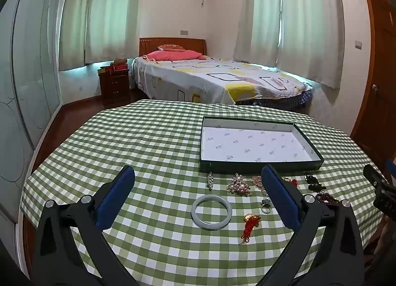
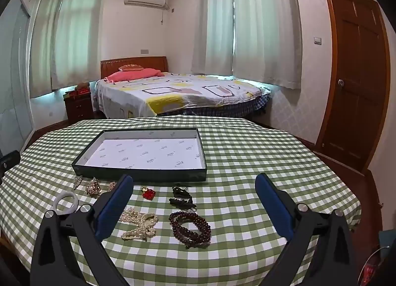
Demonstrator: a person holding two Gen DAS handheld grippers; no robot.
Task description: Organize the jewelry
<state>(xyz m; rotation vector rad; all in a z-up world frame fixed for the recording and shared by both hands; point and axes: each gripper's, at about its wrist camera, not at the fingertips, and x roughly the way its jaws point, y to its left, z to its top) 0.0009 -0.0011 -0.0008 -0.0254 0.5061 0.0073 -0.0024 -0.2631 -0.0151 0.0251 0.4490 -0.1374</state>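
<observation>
A shallow dark-green box (image 1: 259, 162) with a white patterned lining stands empty on the checked table; it also shows in the right wrist view (image 2: 138, 172). In front of it lie a pale jade bangle (image 1: 211, 211), a pearl brooch (image 1: 238, 184), a narrow crystal brooch (image 1: 210, 180), a ring (image 1: 266, 205) and a red knotted charm (image 1: 250, 224). The right wrist view shows a pearl necklace (image 2: 141, 224), a dark bead bracelet (image 2: 190, 229), a red pendant (image 2: 148, 193) and dark carved pieces (image 2: 182, 198). My left gripper (image 1: 198, 177) is open above the bangle. My right gripper (image 2: 194, 184) is open above the beads.
The table (image 1: 148, 142) has a green-and-white checked cloth that drops off at all edges. Behind it stand a bed (image 1: 210, 80) and a nightstand (image 1: 115, 85). A wooden door (image 2: 356, 75) is at the right.
</observation>
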